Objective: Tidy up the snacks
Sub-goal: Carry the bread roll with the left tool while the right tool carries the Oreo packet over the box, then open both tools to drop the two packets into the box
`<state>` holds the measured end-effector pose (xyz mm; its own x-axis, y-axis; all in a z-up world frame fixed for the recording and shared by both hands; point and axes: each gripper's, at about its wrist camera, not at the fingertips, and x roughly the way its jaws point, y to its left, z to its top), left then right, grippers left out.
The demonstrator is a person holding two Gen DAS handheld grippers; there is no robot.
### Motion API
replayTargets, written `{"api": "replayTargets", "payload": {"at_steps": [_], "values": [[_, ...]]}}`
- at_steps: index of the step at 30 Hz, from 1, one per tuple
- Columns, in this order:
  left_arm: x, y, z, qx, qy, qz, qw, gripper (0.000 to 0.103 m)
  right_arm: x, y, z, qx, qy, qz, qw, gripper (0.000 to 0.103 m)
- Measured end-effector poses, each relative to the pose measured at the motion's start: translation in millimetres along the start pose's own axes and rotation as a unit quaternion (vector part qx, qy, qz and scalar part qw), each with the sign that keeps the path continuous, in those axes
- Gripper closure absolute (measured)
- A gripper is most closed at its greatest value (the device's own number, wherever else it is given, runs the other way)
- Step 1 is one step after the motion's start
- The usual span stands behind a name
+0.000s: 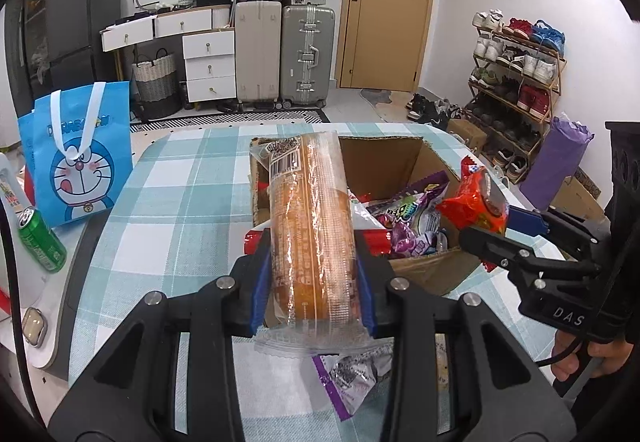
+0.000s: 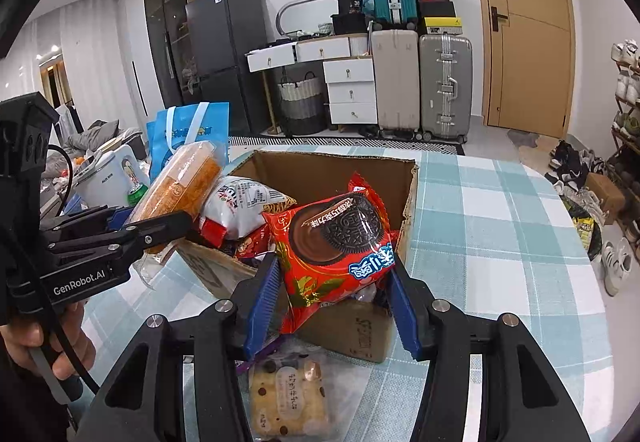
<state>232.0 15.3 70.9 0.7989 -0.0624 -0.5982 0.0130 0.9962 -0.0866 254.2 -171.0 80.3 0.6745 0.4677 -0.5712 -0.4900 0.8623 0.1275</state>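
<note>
Item 1: long clear-wrapped orange cracker pack (image 1: 312, 230), pinched across its width by the left gripper (image 1: 314, 282), held raised over the near left corner of the cardboard box (image 2: 332, 169). Likely light, brittle inside, film slippery; best held mid-length, gently.

Item 2: red Oreo pie packet (image 2: 340, 246), clamped between the right gripper (image 2: 334, 298) pads above the box's near wall. Soft, puffy, crushable.

Other stock: purple candy bag (image 1: 408, 226) inside the box; chocolate-chip biscuit pack (image 2: 288, 398) on the checked tablecloth (image 2: 500, 226) before the box.

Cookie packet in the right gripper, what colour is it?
Red cookie packet, clearest in the right wrist view.
</note>
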Motion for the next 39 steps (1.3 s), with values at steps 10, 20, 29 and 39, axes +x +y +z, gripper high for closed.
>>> {"api": "replayTargets", "payload": {"at_steps": [10,20,29,39], "values": [[30.3,-4.1,8.5,0.01,0.007,0.002,0.9999,0.07,21.0,1.5,12.8,-0.01,0.009,0.001,1.0,0.05],[61.4,-3.2,1.2,0.027,0.019,0.009,0.9994,0.069,35.5,0.2,19.7,-0.011,0.022,-0.011,1.0,0.05],[68.7,-0.3,-4.5,0.035,0.032,0.007,0.9989,0.068,34.1,-1.8,16.4,-0.014,0.022,-0.006,1.0,0.05],[63.5,1.1,-9.3,0.029,0.063,0.006,0.9976,0.068,32.9,-0.4,16.7,-0.019,0.019,-0.007,1.0,0.05]]}}
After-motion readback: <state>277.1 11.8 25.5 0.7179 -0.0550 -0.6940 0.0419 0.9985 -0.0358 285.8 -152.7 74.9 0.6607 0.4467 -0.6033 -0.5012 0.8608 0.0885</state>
